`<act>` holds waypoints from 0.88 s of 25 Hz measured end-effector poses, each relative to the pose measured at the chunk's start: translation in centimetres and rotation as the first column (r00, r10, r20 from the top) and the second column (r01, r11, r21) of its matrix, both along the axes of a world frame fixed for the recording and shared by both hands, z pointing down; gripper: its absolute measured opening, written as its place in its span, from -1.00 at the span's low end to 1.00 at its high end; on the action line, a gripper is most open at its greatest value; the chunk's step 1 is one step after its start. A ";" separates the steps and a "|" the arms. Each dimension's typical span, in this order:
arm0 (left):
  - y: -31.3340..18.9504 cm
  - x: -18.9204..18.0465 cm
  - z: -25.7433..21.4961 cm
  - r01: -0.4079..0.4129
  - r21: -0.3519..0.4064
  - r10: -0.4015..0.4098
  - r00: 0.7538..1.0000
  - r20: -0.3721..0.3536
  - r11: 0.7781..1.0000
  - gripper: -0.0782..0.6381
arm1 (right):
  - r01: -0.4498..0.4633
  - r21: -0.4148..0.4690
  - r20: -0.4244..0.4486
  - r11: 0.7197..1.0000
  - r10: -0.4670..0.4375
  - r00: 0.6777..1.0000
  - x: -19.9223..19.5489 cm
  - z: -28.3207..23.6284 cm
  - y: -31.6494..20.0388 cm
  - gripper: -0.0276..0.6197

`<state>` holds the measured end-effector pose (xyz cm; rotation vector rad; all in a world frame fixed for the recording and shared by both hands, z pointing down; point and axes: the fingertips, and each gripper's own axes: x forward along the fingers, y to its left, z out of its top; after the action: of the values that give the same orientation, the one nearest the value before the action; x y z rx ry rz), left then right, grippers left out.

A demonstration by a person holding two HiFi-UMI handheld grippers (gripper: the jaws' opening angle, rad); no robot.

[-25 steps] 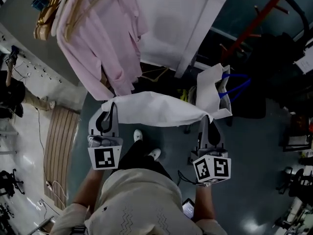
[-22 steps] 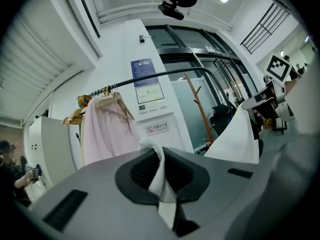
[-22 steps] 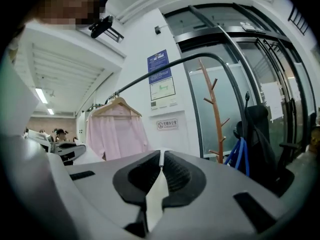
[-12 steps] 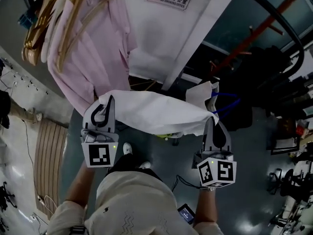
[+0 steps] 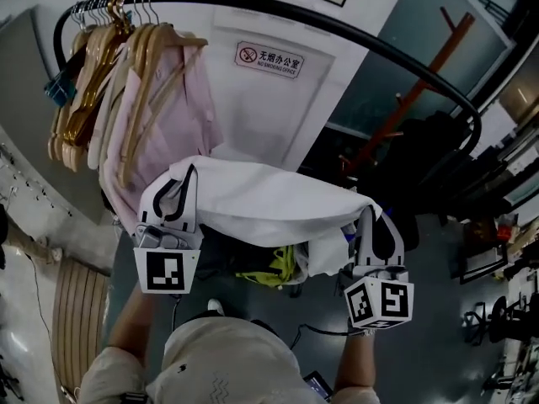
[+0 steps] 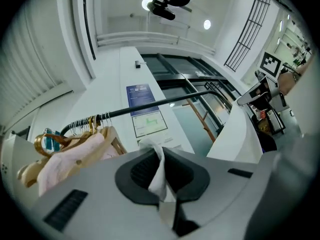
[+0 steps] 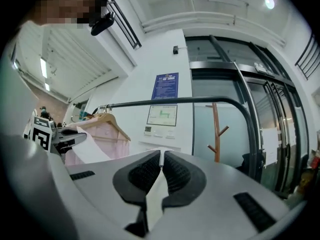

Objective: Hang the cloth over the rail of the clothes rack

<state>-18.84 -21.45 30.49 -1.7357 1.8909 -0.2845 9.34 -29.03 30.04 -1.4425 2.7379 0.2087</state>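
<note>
A white cloth [image 5: 269, 200] is stretched between my two grippers, held up in front of the black rail [image 5: 337, 36] of the clothes rack and below it. My left gripper [image 5: 181, 179] is shut on the cloth's left corner, a fold of which [image 6: 159, 171] shows pinched between its jaws. My right gripper [image 5: 370, 217] is shut on the right corner, where a thin strip of cloth [image 7: 159, 181] runs between the pads. The rail [image 7: 175, 102] curves across ahead in the right gripper view and also shows as the rail [image 6: 150, 106] in the left gripper view.
Pink shirts on wooden hangers [image 5: 143, 99] fill the rail's left end. A white door with a no-smoking sign [image 5: 268, 57] stands behind. A red-brown coat stand [image 5: 404, 99] and dark clutter are at the right. Yellow-green items [image 5: 269, 268] lie below the cloth.
Both grippers have risen with the cloth still stretched between them. The rail, earlier only partly seen at the top, now arcs fully across the head view above the cloth.
</note>
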 end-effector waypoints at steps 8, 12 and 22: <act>0.5 -0.6 -6.9 -0.030 0.111 0.022 0.997 0.069 0.993 -0.72 | -0.013 0.100 0.073 0.995 0.006 0.997 -0.5 -7.0 -0.5 -0.84; 0.3 -0.6 -10.7 -0.013 0.185 -0.001 0.997 0.079 0.983 -0.72 | -0.008 0.224 0.054 0.975 -0.005 0.999 -1.0 -11.8 -0.8 -0.84; -0.4 1.2 -22.1 0.006 0.429 -0.086 0.982 0.168 0.903 -0.72 | -0.053 0.435 0.114 0.899 0.004 0.994 0.4 -24.6 -2.6 -0.84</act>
<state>-17.67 -21.87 8.41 -1.3245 1.7062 -0.0362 9.75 -31.65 5.49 -1.3189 2.3721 0.6768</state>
